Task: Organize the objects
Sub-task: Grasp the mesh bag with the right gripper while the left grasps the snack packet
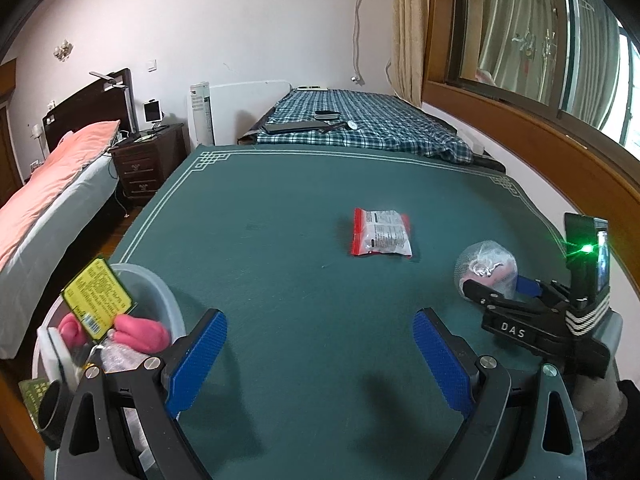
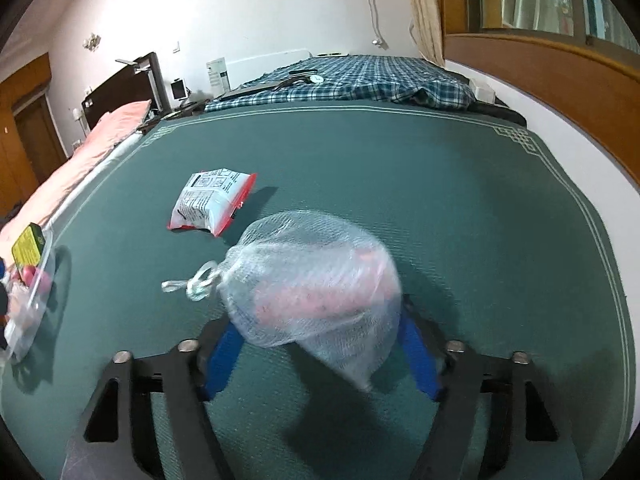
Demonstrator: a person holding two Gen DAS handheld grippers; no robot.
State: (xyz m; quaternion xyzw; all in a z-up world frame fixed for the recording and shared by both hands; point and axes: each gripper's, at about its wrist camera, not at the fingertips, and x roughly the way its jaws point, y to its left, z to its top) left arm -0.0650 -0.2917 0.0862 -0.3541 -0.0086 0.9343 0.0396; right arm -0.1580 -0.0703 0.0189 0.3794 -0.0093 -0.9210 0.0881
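We judge the sorting well under way but unfinished; the tub [image 1: 160,292] at the table's [image 1: 280,220] near left edge already holds a yellow box [image 1: 98,298], something pink [image 1: 140,332] and a few other bits we cannot make out. Two things are left outside it; the snack packet [image 1: 382,233] lies flat near the middle of the cloth, untouched, and the mesh bag [image 2: 312,284] sits between the fingers of our right gripper [image 2: 320,356], which is closed on its lower part, the knotted end [image 2: 196,282] pointing left. The bag is blurred in the right wrist view, so we take it to be in motion, though we cannot tell whether it is clear of the cloth. Our left gripper [image 1: 320,360] is spread wide with nothing in it, just beside the tub. By our reckoning the bag goes into the tub next; the packet after that.
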